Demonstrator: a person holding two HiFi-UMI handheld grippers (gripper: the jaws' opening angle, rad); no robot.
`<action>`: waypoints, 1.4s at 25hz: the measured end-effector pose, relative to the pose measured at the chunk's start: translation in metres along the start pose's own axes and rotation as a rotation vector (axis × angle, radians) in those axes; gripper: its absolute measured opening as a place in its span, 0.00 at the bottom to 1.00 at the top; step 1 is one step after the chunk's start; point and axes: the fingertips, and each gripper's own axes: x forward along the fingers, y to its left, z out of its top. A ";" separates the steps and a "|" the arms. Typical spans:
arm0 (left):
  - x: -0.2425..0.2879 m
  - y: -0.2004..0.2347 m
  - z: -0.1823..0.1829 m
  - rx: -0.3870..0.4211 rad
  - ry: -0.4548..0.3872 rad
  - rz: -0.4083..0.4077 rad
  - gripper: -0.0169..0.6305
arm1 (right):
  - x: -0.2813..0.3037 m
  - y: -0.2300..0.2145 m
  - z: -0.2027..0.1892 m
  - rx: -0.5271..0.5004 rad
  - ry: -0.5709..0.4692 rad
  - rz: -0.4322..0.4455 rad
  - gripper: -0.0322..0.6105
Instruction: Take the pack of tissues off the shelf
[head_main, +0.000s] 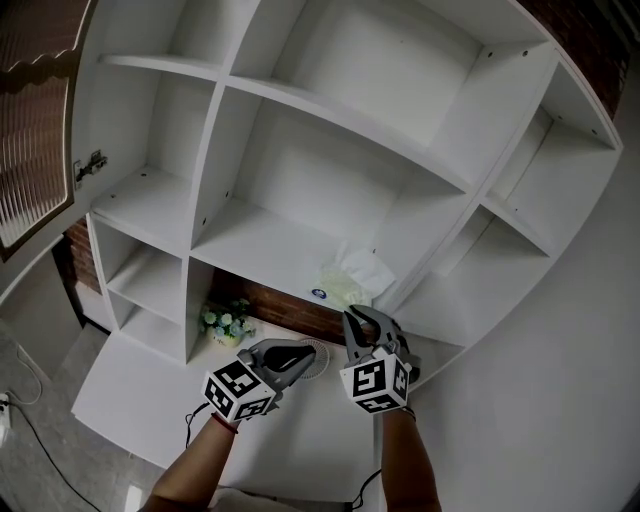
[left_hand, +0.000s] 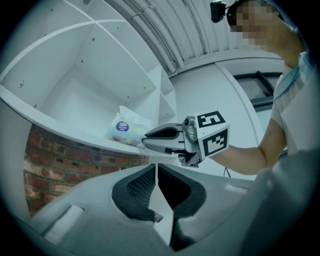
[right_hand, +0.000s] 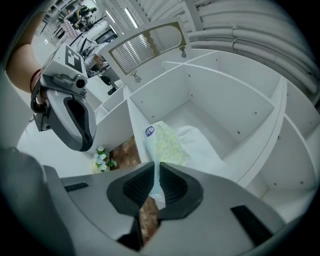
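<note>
Pinching tissue pack (right_hand: 166, 145) edge, right jaws

White shelf unit (head_main: 262, 238); tissue pack (head_main: 350, 281) lying at front edge of middle compartment.

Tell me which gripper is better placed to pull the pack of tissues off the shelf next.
Right. The right gripper is shut on the near edge of the pack of tissues, so it can likely just draw back. The left gripper is shut, empty and apart from the pack.
</note>
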 end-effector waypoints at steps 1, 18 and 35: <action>-0.001 -0.001 0.000 0.001 0.001 0.001 0.04 | -0.003 0.000 0.001 0.012 -0.011 -0.013 0.11; -0.010 -0.018 0.005 0.017 0.012 0.039 0.04 | -0.061 0.014 0.014 0.237 -0.193 -0.139 0.11; 0.006 -0.051 -0.010 0.028 0.058 -0.019 0.04 | -0.107 0.036 -0.007 0.538 -0.275 -0.140 0.11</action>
